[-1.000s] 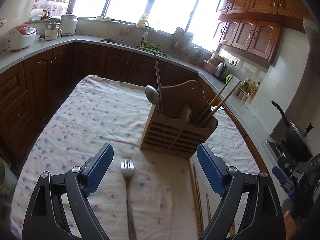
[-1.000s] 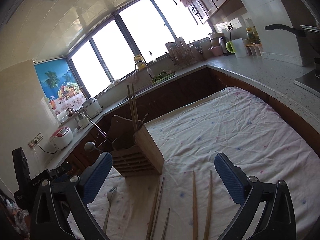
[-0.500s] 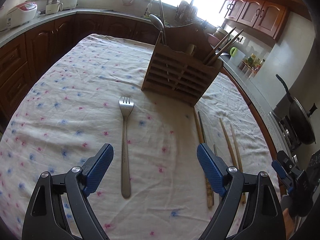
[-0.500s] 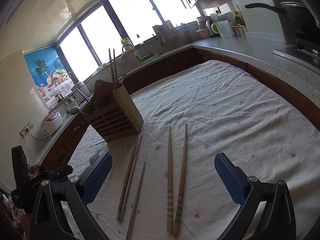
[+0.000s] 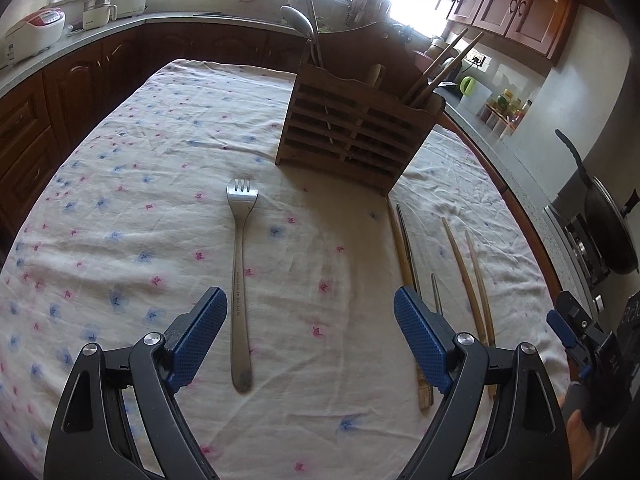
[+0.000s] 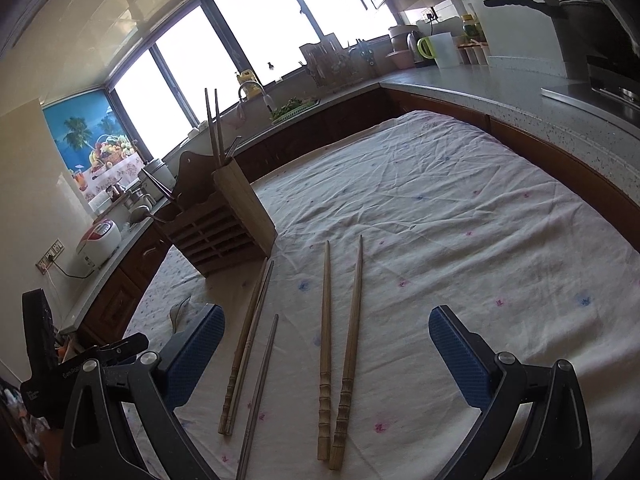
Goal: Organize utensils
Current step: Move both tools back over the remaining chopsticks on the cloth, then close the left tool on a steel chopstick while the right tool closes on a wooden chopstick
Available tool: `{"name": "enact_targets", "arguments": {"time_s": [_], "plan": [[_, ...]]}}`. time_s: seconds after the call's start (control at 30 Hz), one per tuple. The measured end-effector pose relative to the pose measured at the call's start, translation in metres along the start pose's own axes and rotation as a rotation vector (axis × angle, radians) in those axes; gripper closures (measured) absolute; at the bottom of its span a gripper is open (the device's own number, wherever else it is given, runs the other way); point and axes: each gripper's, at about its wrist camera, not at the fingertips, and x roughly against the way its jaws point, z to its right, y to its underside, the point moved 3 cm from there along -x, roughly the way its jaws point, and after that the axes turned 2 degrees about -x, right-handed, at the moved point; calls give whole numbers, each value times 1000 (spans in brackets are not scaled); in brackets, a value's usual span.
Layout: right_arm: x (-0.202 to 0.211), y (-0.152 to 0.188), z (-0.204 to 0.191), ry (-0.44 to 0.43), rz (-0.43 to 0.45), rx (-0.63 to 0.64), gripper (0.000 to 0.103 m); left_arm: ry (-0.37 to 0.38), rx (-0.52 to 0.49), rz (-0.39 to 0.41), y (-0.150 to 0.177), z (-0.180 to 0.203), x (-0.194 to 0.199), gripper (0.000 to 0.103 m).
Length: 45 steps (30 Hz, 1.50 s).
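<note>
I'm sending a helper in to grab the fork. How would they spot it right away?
Find the wooden utensil rack standing on the flowered tablecloth. The fork lies flat on the cloth just in front of the rack's left end, prongs toward it. It is the only shiny metal piece with prongs; the loose chopsticks lie to its right.

Tabletop (image 5: 120,208) covered by a floral cloth. Lying directly on it: wooden utensil holder (image 5: 352,136), one fork (image 5: 241,276), five loose chopsticks (image 6: 340,364).
</note>
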Motion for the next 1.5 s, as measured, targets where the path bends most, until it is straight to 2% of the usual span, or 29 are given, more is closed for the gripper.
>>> {"name": "enact_targets", "arguments": {"time_s": [0.23,0.37,0.47,0.63,0.83,1.1,1.2,1.27,1.33,1.5], "plan": [[-14,-3,-1,-2,-34,14,1,-14,-46,-44,-9,12,-17,16],[-23,-9,-1,1,-47,29,6,3,-66,-64,-21,23,-30,16],[-31,-15,2,6,-58,26,14,12,-80,-68,-34,31,-40,16],[-51,-27,9,47,-92,34,34,4,-99,-78,-53,43,-60,17],[-82,-38,13,87,-153,69,52,15,-111,-116,-67,53,-89,34],[-120,-43,13,119,-220,110,67,22,-168,-158,-78,74,-122,47],[-129,-42,14,133,-235,126,69,21,-199,-173,-80,82,-133,50],[-135,-40,16,140,-253,129,73,3,-232,-194,-80,87,-142,65],[-138,-40,16,150,-250,146,76,-1,-253,-216,-77,90,-151,70],[-145,-39,9,185,-254,213,77,-61,-367,-183,-70,103,-151,72]]}}
